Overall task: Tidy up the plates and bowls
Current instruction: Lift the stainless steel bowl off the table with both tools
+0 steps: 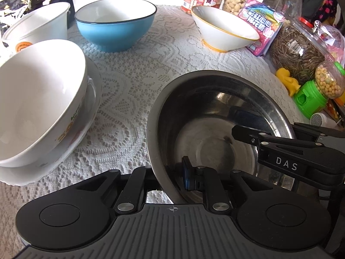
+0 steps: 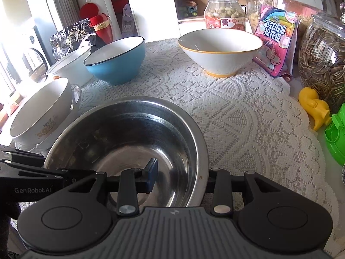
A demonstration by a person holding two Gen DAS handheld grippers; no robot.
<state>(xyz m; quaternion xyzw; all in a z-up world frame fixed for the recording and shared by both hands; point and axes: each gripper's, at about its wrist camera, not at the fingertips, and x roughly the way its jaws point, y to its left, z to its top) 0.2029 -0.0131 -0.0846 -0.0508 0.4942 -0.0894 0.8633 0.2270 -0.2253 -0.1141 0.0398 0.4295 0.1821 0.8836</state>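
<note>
- Lace, white and patterned, as a tablecloth (image 2: 248, 116) over the whole table, scalloped at its right edge.
- Steel bowl (image 1: 215, 112) nearest both cameras, upright on the lace, dark and reflective inside.
- Left gripper (image 1: 167, 177) pinching the steel bowl's near-left rim: one finger outside the wall, the blue-padded finger (image 1: 187, 177) inside, pressed close.
- Right gripper (image 2: 179, 179) astride the same bowl's near-right rim, blue-padded finger (image 2: 152, 174) inside, the other finger outside; clamped on the wall, though the outer pad's contact is hidden by the rim.
- White printed bowl (image 1: 38, 103) to the left, tilted, seated on a white plate (image 1: 13, 176).
- Blue bowl (image 1: 115, 24) with a dark rim further back, beside a white tub (image 1: 36, 24) with an orange mark.
- White bowl with yellow rim and foot (image 1: 224, 29) at the back right, apart from the others.
- Along the right edge: pink sweet packet (image 2: 276, 43), glass jar of sunflower seeds (image 2: 323, 58), nut jar (image 2: 224, 13), yellow toy (image 2: 314, 108), green dispenser (image 1: 312, 99).
- Behind the table: foil-wrapped bouquet (image 2: 71, 36), red figure (image 2: 101, 23), white cabinet fronts, bright window glare at left.
</note>
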